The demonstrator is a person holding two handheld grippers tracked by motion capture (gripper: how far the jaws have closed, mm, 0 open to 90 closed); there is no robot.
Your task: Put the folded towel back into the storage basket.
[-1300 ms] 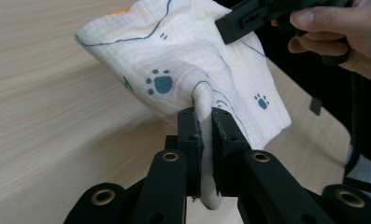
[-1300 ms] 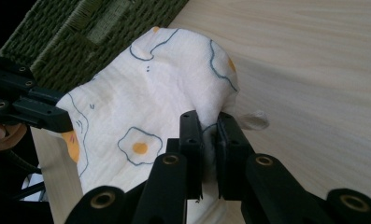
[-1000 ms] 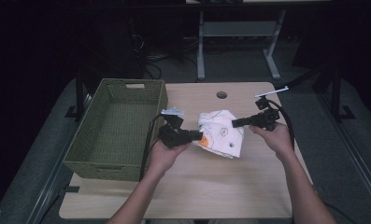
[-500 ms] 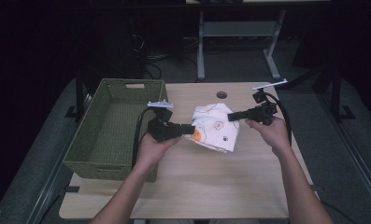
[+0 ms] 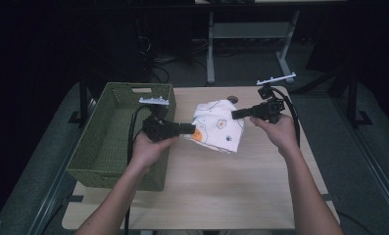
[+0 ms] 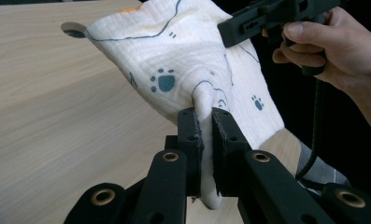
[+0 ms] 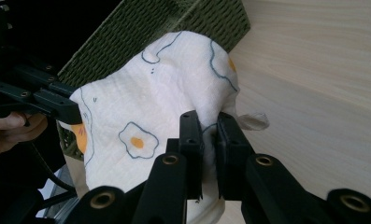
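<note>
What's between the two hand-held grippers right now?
The white printed cloth spans the gap: the left hand-held gripper pinches one edge and the right hand-held gripper the other, as the high view shows. Nothing else lies between them.

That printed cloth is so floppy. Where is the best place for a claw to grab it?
At an edge, with a small fold pinched, coming in level from the side. Both claws do so now: the left claw and right claw each clamp a bunched bit of the cloth, on opposite sides, so it hangs spread between them.
</note>
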